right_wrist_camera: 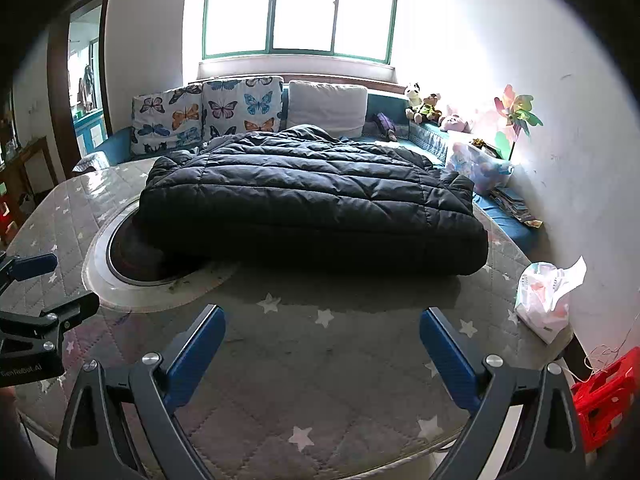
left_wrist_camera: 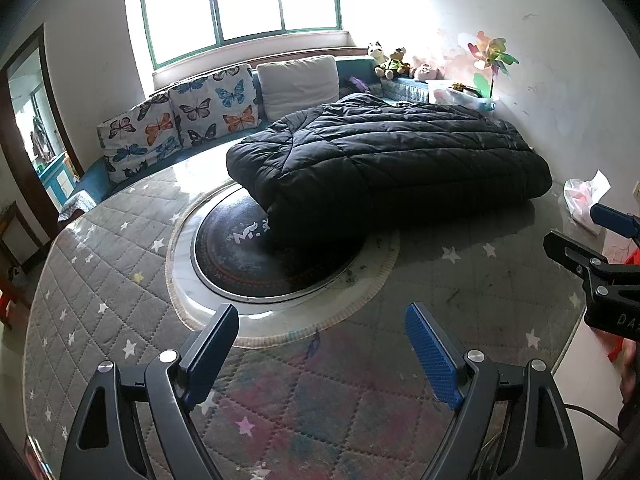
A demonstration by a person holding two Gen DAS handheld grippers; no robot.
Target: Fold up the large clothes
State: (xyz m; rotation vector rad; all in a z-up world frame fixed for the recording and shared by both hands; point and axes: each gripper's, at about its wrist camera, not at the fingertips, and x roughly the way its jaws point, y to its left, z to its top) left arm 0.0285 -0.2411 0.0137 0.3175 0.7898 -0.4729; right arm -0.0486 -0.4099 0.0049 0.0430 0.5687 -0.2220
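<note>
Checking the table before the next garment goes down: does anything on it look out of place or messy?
Mostly tidy. The folded black jacket lies partly over the round inset in the table. A crumpled white bag sits at the right edge, and dark crumbs dot the inset's pale rim.

A black quilted jacket (right_wrist_camera: 312,196) is showing stitched bands across the middle of the frame. The table cover (right_wrist_camera: 320,360) beneath is appearing grey, diamond-quilted and dotted with white stars. Its round inset (left_wrist_camera: 256,256) is looking dark with a pale ring. At upper left, two cushions (left_wrist_camera: 180,120) are displaying blue, orange and purple butterflies on white. Both grippers' pads (left_wrist_camera: 432,356) are showing blue. A red crate (right_wrist_camera: 604,396) is glowing at lower right.
</note>
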